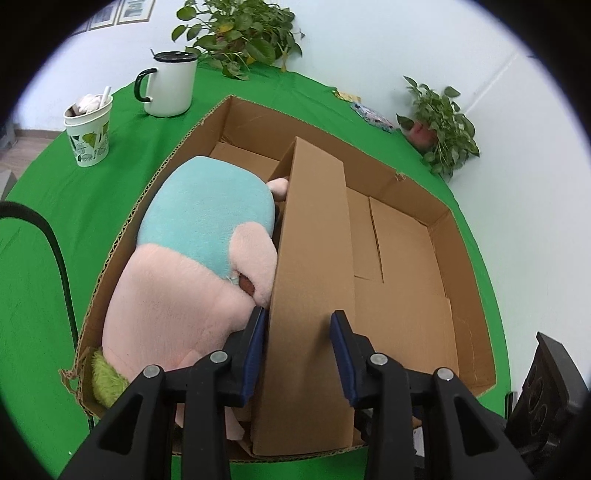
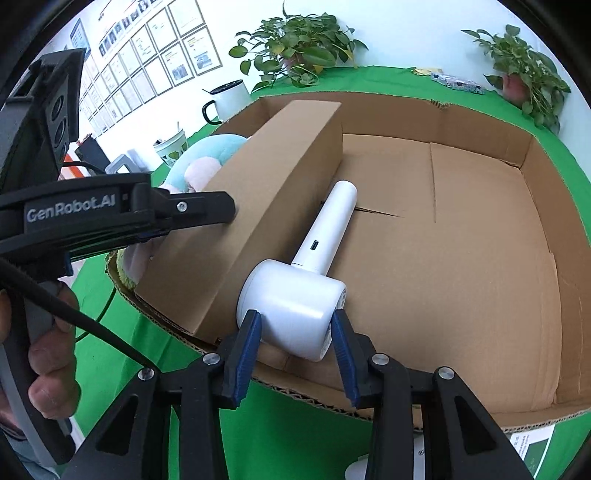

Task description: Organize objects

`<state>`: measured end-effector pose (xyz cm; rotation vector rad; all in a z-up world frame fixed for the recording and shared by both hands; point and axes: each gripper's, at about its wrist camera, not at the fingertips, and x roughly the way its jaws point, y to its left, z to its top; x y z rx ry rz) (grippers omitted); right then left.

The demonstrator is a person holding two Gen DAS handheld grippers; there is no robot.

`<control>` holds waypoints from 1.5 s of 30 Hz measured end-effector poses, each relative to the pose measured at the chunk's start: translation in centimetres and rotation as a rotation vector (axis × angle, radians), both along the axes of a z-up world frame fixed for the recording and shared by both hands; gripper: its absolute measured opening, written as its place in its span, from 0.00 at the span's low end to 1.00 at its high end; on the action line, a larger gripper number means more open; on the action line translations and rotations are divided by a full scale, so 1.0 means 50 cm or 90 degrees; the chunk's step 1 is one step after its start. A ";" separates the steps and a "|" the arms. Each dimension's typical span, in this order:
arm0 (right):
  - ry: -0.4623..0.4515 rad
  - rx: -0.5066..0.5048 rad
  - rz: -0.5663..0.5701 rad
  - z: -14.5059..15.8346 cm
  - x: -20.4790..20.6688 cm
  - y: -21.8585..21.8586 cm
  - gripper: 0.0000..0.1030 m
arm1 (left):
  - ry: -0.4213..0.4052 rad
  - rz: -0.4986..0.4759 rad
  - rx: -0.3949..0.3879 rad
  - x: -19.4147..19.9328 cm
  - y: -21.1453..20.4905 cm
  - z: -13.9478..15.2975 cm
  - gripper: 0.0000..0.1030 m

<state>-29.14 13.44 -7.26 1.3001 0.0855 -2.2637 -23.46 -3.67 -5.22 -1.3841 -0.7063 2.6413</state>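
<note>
1 cardboard box is sitting open on the green desk, w/ 1 cardboard divider standing upright inside, splitting it into 2 compartments. 1 plush toy, pink & teal, is lying in the left compartment, pressed against the divider. The left hand-held gripper is straddling the divider's near end; its left pad is touching the cardboard, but can't tell whether the right pad is pressing or just beside it. The right hand-held gripper is clamping the round head of 1 white handheld device, which is lying in the right compartment beside the divider, handle pointing to the far side. On the desk beyond the box: 1 white mug, 1 paper cup, 2 potted plants
</note>
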 end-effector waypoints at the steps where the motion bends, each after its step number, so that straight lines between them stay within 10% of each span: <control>1: 0.001 0.001 0.004 0.000 -0.001 0.000 0.37 | 0.001 0.006 -0.004 -0.001 0.003 0.001 0.35; 9: 0.005 -0.014 0.007 0.006 0.008 0.014 0.39 | 0.000 -0.010 -0.014 0.002 0.004 0.010 0.34; 13: 0.053 -0.053 -0.023 0.043 0.029 0.056 0.72 | 0.004 -0.015 -0.020 0.018 0.006 0.015 0.34; 17: 0.084 -0.079 -0.047 0.073 0.050 0.095 0.84 | -0.004 -0.022 -0.030 0.030 0.014 0.009 0.35; 26: 0.105 -0.033 -0.042 0.079 0.088 0.099 0.87 | 0.003 -0.008 -0.053 0.063 0.021 0.012 0.38; 30: 0.139 -0.010 -0.043 0.079 0.121 0.095 1.00 | 0.086 0.003 -0.113 0.109 0.034 0.057 0.42; 34: 0.186 0.017 -0.072 0.087 0.162 0.100 0.99 | 0.216 0.026 -0.208 0.182 0.064 0.115 0.79; 45: 0.315 0.043 -0.145 0.127 0.278 0.138 0.99 | 0.284 0.001 -0.304 0.251 0.137 0.125 0.80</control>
